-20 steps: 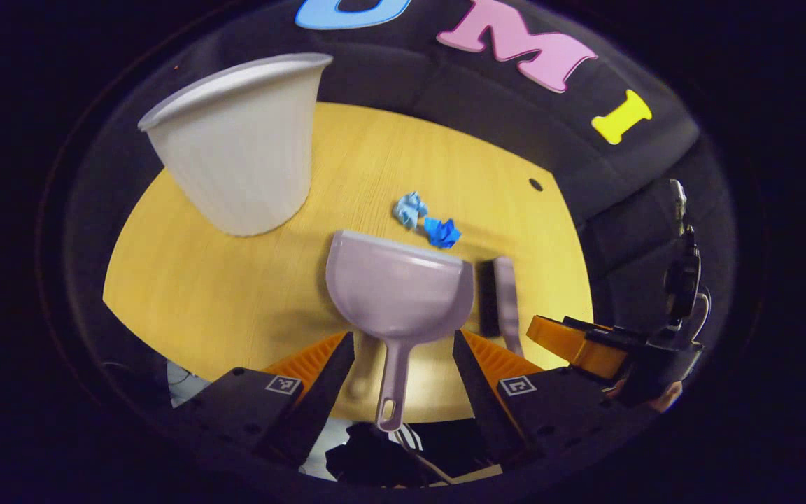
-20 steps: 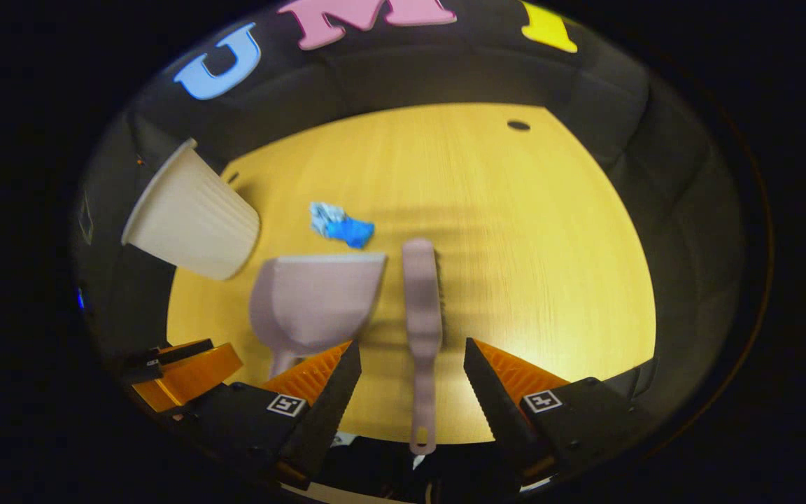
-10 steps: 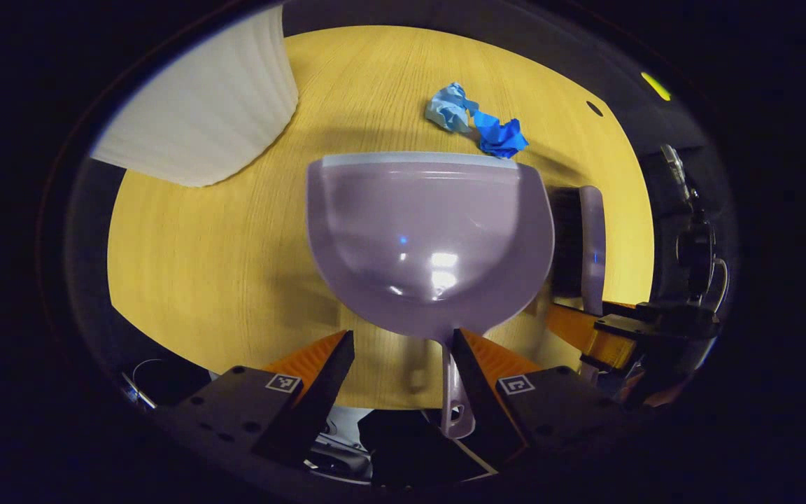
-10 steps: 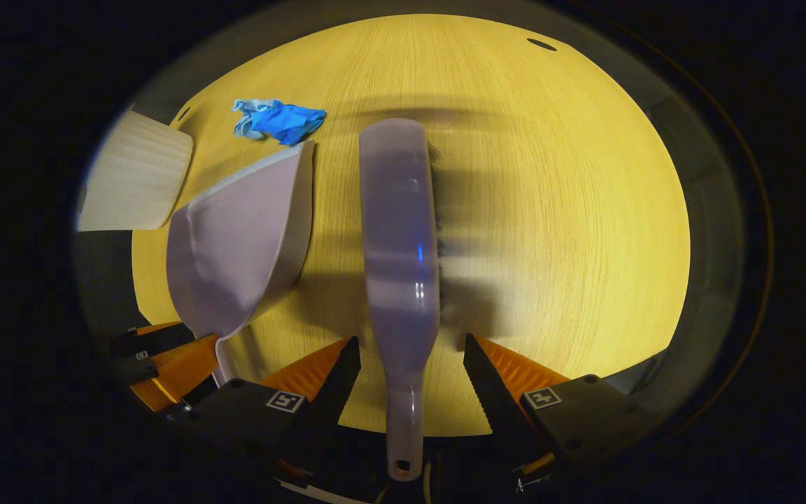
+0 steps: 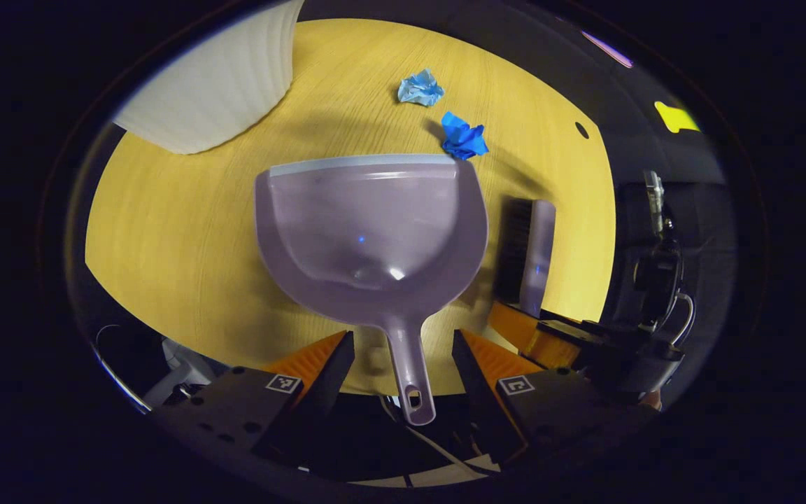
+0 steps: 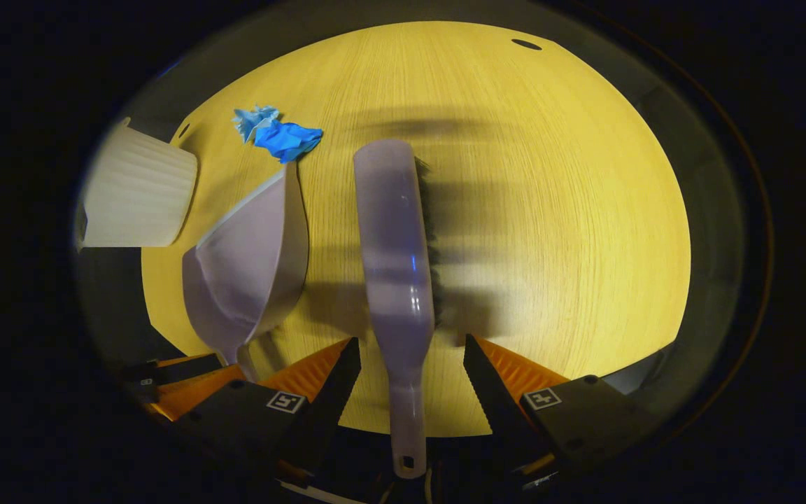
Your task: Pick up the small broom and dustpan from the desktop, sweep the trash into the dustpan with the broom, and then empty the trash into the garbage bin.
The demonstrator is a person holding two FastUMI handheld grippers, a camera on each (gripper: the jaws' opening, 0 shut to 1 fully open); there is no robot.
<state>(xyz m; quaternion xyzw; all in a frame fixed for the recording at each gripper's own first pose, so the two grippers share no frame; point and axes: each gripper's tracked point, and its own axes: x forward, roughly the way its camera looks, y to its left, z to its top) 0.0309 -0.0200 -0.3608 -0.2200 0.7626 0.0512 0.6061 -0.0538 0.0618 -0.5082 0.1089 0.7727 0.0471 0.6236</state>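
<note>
I'm at the very start of this job, by my reading: nothing is lifted yet. My left gripper stands wide open astride the dustpan's handle, neither finger touching it; the dustpan lies flat on the tabletop. My right gripper is likewise spread open around the handle of the small broom, which lies on its side with bristles facing right, just beside the dustpan. Two crumpled blue paper scraps sit just past the dustpan's lip, unswept. The white garbage bin stands at the far left. Still to do: close on both handles, lift, sweep the scraps in, and tip them into the bin.
</note>
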